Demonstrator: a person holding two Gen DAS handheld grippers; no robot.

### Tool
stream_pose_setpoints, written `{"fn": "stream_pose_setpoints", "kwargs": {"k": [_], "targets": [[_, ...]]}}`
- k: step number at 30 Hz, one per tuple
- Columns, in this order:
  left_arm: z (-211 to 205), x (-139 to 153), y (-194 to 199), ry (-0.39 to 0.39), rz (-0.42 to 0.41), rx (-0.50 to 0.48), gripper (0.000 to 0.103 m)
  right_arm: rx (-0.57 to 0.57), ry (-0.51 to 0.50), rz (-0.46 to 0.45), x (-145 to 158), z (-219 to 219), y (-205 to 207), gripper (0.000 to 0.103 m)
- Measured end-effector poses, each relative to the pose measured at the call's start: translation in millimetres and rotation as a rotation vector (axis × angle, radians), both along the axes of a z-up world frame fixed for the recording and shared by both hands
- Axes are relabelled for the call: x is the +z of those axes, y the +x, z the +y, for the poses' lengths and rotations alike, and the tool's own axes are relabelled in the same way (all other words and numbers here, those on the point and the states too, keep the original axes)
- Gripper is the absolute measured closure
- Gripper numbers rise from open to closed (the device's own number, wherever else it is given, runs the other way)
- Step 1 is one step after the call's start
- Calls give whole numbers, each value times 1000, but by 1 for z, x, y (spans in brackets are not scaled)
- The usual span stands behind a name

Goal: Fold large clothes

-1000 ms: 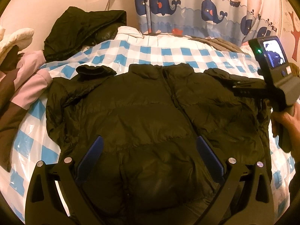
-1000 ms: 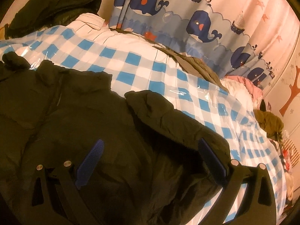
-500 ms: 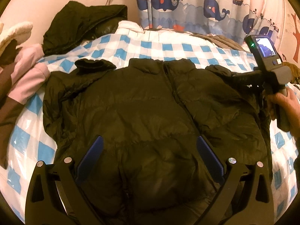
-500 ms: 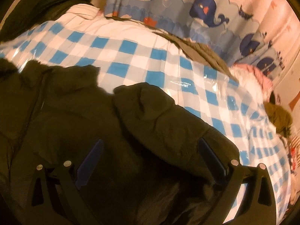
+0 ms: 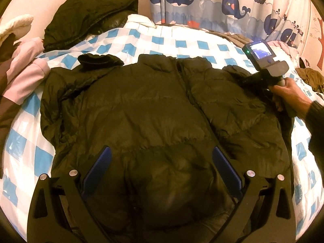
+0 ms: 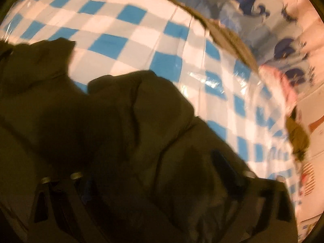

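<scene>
In the bottom of the left wrist view, the left gripper (image 5: 160, 172) hangs over the lower middle of the dark puffer jacket (image 5: 154, 121). Its jaws stand wide apart and hold nothing. The jacket lies spread, front up, on the blue and white checked cover (image 5: 162, 38), with the zipper running up the centre.

At the right side of this view, a hand (image 5: 291, 93) holds the right gripper (image 6: 154, 172) against the jacket's right sleeve (image 6: 154, 105). In the right wrist view, which is blurred, its jaws are closing and thick sleeve fabric bulges between them. I cannot tell if the pads already press on it.

The risk, as I judge it, is a poor bite. The padding is puffy and looks slippery, so the jaws may catch only the upper layer and the sleeve could slide out when lifted. They may also pinch the plastic-looking cover under the sleeve edge and drag it.

There is open checked cover above the collar and at the lower left of the jacket. The sides are crowded. A pink and brown garment (image 5: 18, 77) touches the left sleeve zone, another dark jacket (image 5: 89, 18) is piled at the upper left, and behind hangs the whale curtain (image 5: 212, 2).
</scene>
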State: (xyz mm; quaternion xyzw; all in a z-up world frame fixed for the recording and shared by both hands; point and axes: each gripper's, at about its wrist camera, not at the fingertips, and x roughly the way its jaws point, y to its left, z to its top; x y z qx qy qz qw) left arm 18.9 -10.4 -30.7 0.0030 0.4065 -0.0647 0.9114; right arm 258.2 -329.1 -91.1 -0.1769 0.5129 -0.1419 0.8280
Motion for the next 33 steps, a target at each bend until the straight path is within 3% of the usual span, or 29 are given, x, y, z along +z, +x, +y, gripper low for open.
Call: {"fn": "stream_pose_setpoints", "kwargs": {"k": [1, 3, 7, 11, 15, 20, 22, 25, 27, 31, 33], "targets": [[0, -1, 0, 0, 4, -1, 8, -37, 76, 13, 0, -12, 4, 94], [-1, -4, 1, 2, 14, -4, 8, -49, 128, -16, 7, -19, 2, 96], [-1, -6, 1, 4, 19, -5, 8, -65, 307, -165, 49, -47, -25, 96], [-1, -7, 2, 7, 18, -2, 8, -98, 537, -398, 121, -105, -79, 96], [-3, -6, 2, 8, 24, -3, 8, -190, 698, -617, 183, -187, -136, 96], [-6, 7, -4, 6, -20, -11, 8, -320, 821, -849, 218, -297, -210, 96], [-7, 9, -4, 13, -30, -7, 8, -377, 867, -919, 211, -336, -240, 96], [-10, 8, -3, 22, -21, -11, 8, -475, 919, -973, 177, -383, -273, 96], [-11, 7, -3, 25, -16, -15, 8, -603, 952, -994, 132, -415, -298, 96], [-11, 8, -4, 48, -30, -31, 8, -930, 1134, -924, 27, -457, -345, 93], [-8, 13, -6, 51, -37, -30, 8, -946, 1133, -916, 14, -450, -364, 92]]}}
